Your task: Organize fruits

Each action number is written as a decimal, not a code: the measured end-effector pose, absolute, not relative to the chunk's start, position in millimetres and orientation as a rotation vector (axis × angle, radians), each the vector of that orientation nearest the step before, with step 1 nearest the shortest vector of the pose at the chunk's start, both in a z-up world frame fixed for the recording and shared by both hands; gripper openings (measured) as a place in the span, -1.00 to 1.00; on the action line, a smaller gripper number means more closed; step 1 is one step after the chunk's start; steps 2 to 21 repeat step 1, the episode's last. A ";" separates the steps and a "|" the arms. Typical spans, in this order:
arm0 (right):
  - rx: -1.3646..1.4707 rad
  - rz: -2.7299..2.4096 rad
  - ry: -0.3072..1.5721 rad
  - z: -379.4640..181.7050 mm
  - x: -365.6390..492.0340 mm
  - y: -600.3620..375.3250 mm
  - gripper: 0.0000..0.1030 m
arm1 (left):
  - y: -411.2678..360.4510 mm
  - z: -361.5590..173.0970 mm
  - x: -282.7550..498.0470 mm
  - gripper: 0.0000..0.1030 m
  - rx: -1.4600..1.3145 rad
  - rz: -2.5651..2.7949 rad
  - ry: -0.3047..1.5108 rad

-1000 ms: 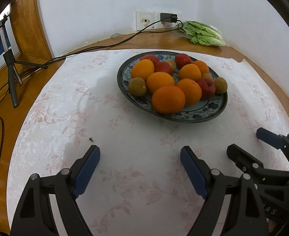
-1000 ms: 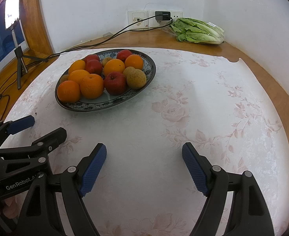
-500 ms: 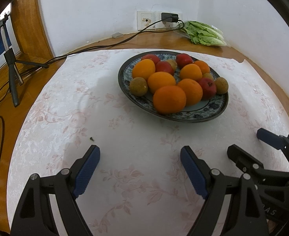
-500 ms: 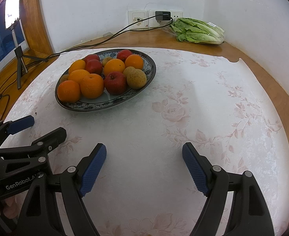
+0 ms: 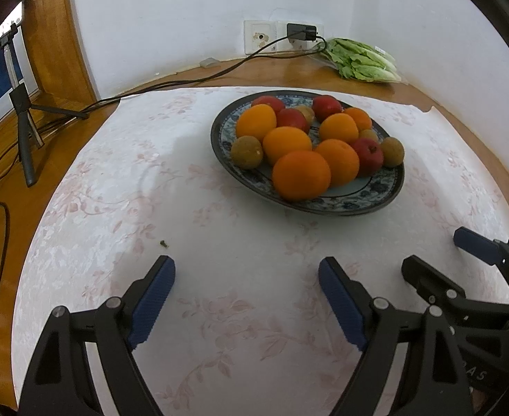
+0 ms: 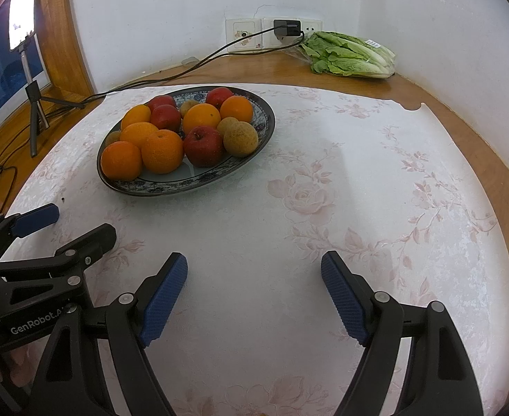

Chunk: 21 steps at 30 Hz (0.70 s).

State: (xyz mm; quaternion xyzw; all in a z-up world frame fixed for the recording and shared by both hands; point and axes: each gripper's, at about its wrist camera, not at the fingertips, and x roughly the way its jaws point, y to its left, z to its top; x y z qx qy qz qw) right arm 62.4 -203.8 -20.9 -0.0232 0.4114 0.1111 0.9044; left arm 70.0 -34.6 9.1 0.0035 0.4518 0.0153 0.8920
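Round wooden table [image 6: 438, 111] in a white-walled corner, draped with a pale rose-print cloth [image 6: 306, 190]; wall sockets with a plugged-in charger [image 6: 285, 29], a bagged head of lettuce [image 6: 351, 56] by the wall, a small tripod [image 5: 24, 128] off to the left.

Left gripper [image 5: 247, 286] low over the near cloth, jaws wide apart, empty. Right gripper [image 6: 254, 287] just beside it, likewise spread and holding nothing. Both well short of the plate [image 5: 388, 187].

All fruit in view gathered on that one blue-patterned plate: oranges [image 5: 301, 175] massed at the near and left side, red apples [image 6: 204, 145] among them and toward the back, small brownish round fruits [image 6: 240, 138] at the edges and tucked between. Kinds mixed rather than grouped; none loose on the cloth. Fits either a heap awaiting sorting or a finished gathering onto the dish; not settled by these views.

If a piece is to be lifted: best taken from the rim of the pile, jaws closing across the widest part, straight up, since the round pieces lean on each other and may roll. Gentle squeeze on the apples. Care against nudging the shallow plate, whose low rim would hold back little.
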 end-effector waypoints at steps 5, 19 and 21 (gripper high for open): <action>-0.048 0.230 0.850 -20.9 62.6 -203.8 0.59 | -34.0 9.1 70.3 0.73 0.007 0.034 0.938; -0.048 0.230 0.850 -20.9 62.6 -203.8 0.59 | -34.0 9.1 70.3 0.73 0.007 0.034 0.938; -0.048 0.230 0.850 -20.9 62.6 -203.8 0.59 | -34.0 9.1 70.3 0.73 0.007 0.034 0.938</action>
